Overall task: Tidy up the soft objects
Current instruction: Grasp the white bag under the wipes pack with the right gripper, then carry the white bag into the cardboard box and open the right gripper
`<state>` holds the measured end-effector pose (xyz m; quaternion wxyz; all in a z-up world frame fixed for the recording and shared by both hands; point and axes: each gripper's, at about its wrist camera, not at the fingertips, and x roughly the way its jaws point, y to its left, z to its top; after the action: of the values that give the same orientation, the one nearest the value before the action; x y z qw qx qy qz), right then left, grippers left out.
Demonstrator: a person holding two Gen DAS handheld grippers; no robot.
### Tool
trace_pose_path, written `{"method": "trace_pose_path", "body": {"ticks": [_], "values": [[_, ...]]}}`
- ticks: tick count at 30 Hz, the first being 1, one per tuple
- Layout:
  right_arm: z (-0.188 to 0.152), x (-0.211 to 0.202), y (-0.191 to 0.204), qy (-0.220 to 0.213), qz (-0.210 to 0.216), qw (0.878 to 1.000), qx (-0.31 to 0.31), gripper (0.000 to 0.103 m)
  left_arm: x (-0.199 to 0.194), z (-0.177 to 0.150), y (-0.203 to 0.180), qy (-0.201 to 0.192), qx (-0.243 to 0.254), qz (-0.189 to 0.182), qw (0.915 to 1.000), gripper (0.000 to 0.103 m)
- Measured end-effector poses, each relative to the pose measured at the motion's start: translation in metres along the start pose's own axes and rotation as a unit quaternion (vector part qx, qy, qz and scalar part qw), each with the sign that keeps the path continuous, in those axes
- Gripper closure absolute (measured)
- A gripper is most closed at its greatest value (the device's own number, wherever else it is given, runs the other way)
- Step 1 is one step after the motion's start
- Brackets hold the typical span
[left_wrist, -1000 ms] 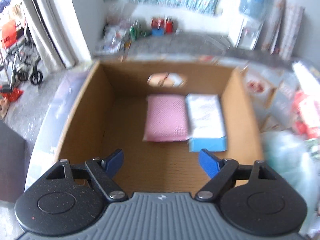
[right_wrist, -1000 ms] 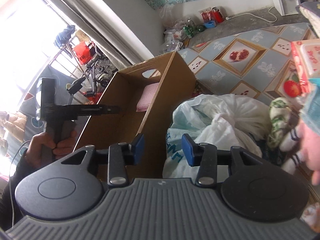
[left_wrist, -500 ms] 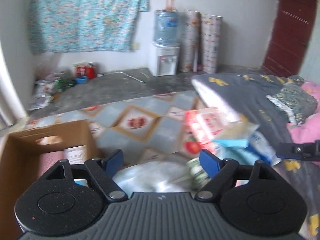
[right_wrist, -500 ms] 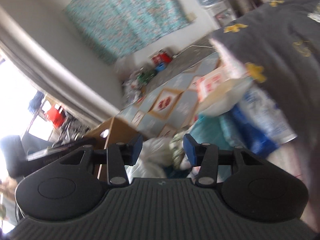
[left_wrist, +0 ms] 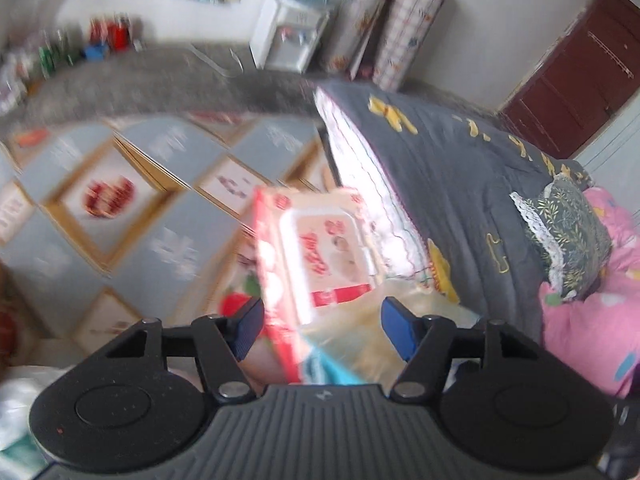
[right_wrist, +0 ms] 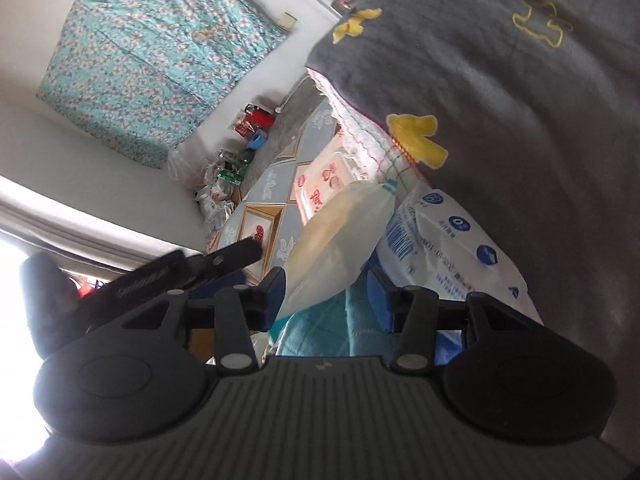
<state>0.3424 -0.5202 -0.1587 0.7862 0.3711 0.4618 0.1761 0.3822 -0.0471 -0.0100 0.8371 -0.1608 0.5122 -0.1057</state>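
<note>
My left gripper (left_wrist: 322,330) is open, its blue pads either side of a red and white wipes pack (left_wrist: 316,252) that stands tilted against the mattress; a translucent cream pack (left_wrist: 360,344) lies under it. My right gripper (right_wrist: 326,296) is open around the near end of the same cream pack (right_wrist: 340,236), above a teal cloth (right_wrist: 320,332). A white and blue wipes pack (right_wrist: 448,244) lies to its right. The wipes pack also shows in the right wrist view (right_wrist: 328,180). The left gripper's body (right_wrist: 168,268) shows at the left of the right wrist view.
A mattress with a dark grey blanket (left_wrist: 460,184) fills the right side, with a pink quilt (left_wrist: 592,320) and a patterned cushion (left_wrist: 568,240) on it. A patterned floor mat (left_wrist: 120,208) lies left. A water dispenser (left_wrist: 292,36) stands at the far wall.
Both grippers swung away from the cardboard box to the pile of packs beside the mattress. The left now straddles the red wipes pack, the right the cream pack. Both stay open.
</note>
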Motion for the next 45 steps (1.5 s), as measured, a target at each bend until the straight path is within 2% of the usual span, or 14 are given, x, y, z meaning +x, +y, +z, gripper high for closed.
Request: {"method": "trace_pose_path", "body": {"ticks": [2,5,11,15,21,23,25,27,28,32,39,45], "values": [[0.003,0.008,-0.004,0.003,0.001,1.0,0.001,0.058,0.022,0.006,0.0,0.028,-0.014,-0.024,0.9992,0.037],[0.008,0.019,-0.007,0.007,0.005,1.0,0.004,0.058,0.042,0.009,0.0,0.05,-0.03,-0.034,0.9977,0.036],[0.014,0.034,-0.011,0.012,0.014,1.0,0.009,0.058,0.058,0.015,0.003,0.069,-0.056,-0.044,0.995,0.035],[0.016,0.038,-0.015,0.013,0.021,1.0,0.015,0.058,0.062,0.019,0.004,0.078,-0.071,-0.053,0.993,0.042],[0.018,0.043,-0.014,0.015,0.024,0.999,0.017,0.059,0.073,0.026,0.001,0.095,-0.07,-0.068,0.9906,0.042],[0.018,0.044,-0.016,0.015,0.026,0.999,0.016,0.061,0.076,0.027,0.001,0.102,-0.072,-0.078,0.9891,0.043],[0.018,0.046,-0.016,0.014,0.03,0.999,0.016,0.066,0.076,0.027,0.0,0.104,-0.073,-0.081,0.9886,0.049],[0.017,0.044,-0.017,0.014,0.033,0.999,0.014,0.074,0.072,0.026,-0.001,0.099,-0.066,-0.079,0.9897,0.057],[0.015,0.043,-0.018,0.014,0.037,0.999,0.014,0.075,0.068,0.026,-0.003,0.096,-0.06,-0.078,0.9905,0.064],[0.011,0.04,-0.014,0.012,0.048,0.999,0.012,0.079,0.051,0.024,-0.009,0.086,-0.042,-0.072,0.9929,0.078],[0.0,0.018,0.009,-0.001,0.076,0.997,-0.005,0.081,0.008,0.02,-0.007,0.055,-0.041,-0.076,0.9947,0.081],[-0.019,-0.011,0.043,-0.002,0.114,0.993,-0.033,0.081,-0.053,0.007,0.001,0.021,-0.04,-0.073,0.9963,0.083]]}}
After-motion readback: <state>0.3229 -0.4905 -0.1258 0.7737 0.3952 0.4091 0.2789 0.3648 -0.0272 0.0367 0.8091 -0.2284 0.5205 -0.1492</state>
